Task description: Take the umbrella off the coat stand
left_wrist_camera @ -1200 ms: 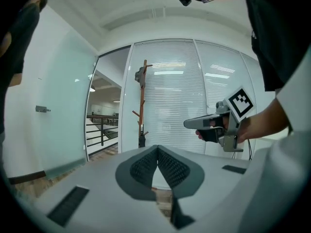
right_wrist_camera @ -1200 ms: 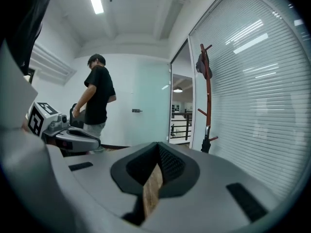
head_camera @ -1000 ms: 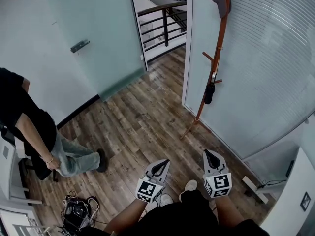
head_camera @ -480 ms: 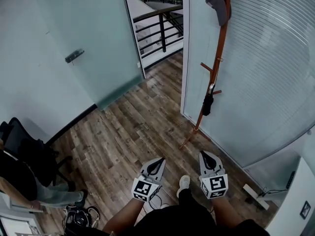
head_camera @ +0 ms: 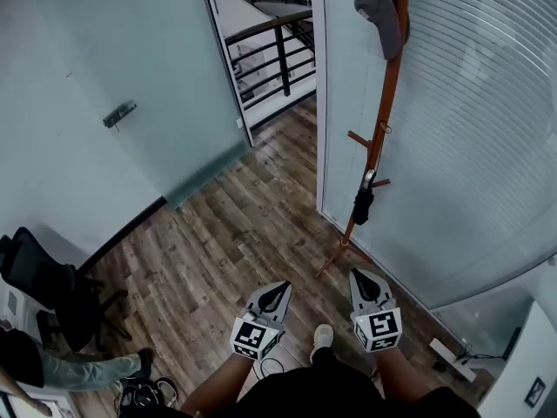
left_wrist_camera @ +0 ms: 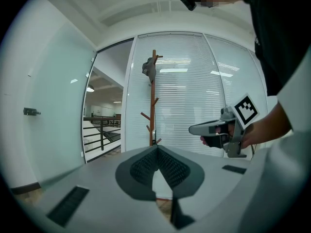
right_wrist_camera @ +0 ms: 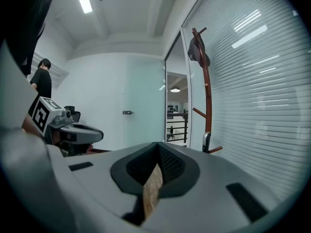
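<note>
— Umbrella (head_camera: 363,205) sits nearer than a sec ago. Bystander (head_camera: 74,370) has slid off to the bottom-left edge.
— Where's it hang?
— Low on the stand (head_camera: 385,103), at a peg. Black, folded, right by the glass wall (head_camera: 470,146). Grey cap (head_camera: 376,3) up top.
— Grippers?
— Both well short of it, over the wood floor (head_camera: 235,233). L gripper (head_camera: 280,287) jaws together, nothing btwn them. R gripper (head_camera: 363,276) same.

Bare wood floor (head_camera: 235,233) up to coat stand (head_camera: 381,120): free way fwd. On right side, glass wall (head_camera: 470,146) w/ blinds is just behind stand, no room there. Far left: office chair (head_camera: 48,286) + person (head_camera: 52,368), well apart.
</note>
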`<state>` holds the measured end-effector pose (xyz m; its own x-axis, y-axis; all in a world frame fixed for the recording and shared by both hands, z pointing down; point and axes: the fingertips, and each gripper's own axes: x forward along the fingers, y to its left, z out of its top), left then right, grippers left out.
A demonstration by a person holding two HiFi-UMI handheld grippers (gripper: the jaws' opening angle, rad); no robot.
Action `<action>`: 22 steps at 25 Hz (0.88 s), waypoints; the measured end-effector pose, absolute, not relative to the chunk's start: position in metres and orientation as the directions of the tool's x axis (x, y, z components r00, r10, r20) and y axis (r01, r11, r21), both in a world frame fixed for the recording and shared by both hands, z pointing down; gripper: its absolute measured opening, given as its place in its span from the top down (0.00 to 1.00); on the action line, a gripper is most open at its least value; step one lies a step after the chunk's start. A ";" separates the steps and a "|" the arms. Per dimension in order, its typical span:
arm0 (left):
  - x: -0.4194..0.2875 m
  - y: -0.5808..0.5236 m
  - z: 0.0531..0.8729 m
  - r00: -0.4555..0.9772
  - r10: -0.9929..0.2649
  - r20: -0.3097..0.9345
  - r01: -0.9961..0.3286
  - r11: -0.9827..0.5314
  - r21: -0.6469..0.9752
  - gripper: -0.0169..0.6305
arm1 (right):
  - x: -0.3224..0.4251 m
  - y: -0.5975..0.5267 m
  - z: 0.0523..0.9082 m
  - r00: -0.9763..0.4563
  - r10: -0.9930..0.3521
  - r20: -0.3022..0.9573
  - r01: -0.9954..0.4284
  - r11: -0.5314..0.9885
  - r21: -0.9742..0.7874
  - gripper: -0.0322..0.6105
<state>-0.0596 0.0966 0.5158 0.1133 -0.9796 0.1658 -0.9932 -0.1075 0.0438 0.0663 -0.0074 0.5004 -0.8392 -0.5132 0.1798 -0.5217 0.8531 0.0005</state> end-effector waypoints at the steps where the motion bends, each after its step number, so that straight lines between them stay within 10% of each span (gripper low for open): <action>1: -0.060 0.089 0.516 0.115 -0.979 0.168 -0.993 -0.109 0.045 0.95 | 0.065 -0.015 0.501 -0.840 -0.512 0.181 -0.521 0.854 -0.002 0.94; 22: -0.050 -0.051 0.501 0.182 -0.973 0.144 -0.983 -0.177 0.047 0.95 | 0.056 -0.127 0.496 -0.866 -0.481 0.136 -0.496 0.860 -0.117 0.94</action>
